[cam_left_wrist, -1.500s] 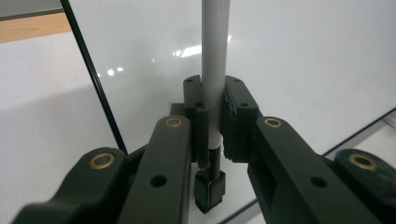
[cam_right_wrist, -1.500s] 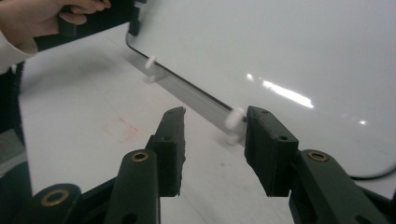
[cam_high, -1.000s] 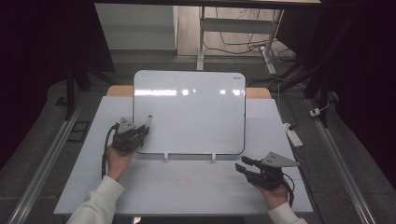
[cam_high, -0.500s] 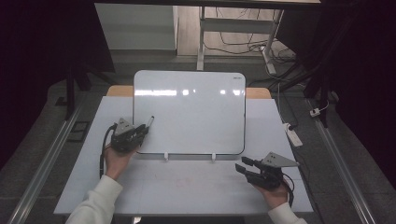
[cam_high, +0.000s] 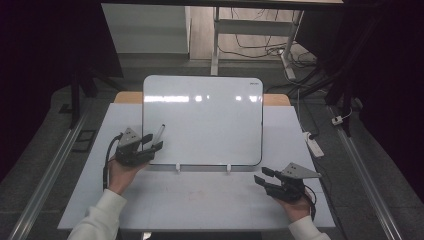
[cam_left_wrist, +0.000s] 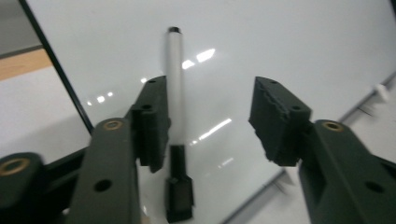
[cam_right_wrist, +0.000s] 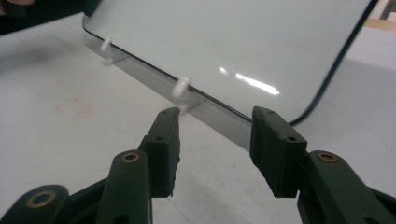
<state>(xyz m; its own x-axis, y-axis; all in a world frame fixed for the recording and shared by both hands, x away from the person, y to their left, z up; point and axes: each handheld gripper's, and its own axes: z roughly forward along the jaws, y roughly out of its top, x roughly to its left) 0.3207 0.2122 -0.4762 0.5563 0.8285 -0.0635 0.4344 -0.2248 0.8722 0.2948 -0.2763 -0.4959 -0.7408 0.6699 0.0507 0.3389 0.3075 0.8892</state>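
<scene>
Over the last second our left gripper (cam_high: 152, 146) had barely shifted, its fingers (cam_left_wrist: 152, 121) still spread around the marker (cam_left_wrist: 175, 107) lying on the whiteboard (cam_high: 210, 120) near its left edge, ungrasped. Our right gripper (cam_high: 264, 179) stayed open over the table (cam_high: 200, 200), so pickup seemed imminent

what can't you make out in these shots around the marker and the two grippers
- Marker: in the left gripper view its lower body is hidden behind the near jaw, so contact is unclear.
- Small logo on the whiteboard: too small to read from the high view.
- Right gripper: jaw gap blurs together in the high view.
</scene>
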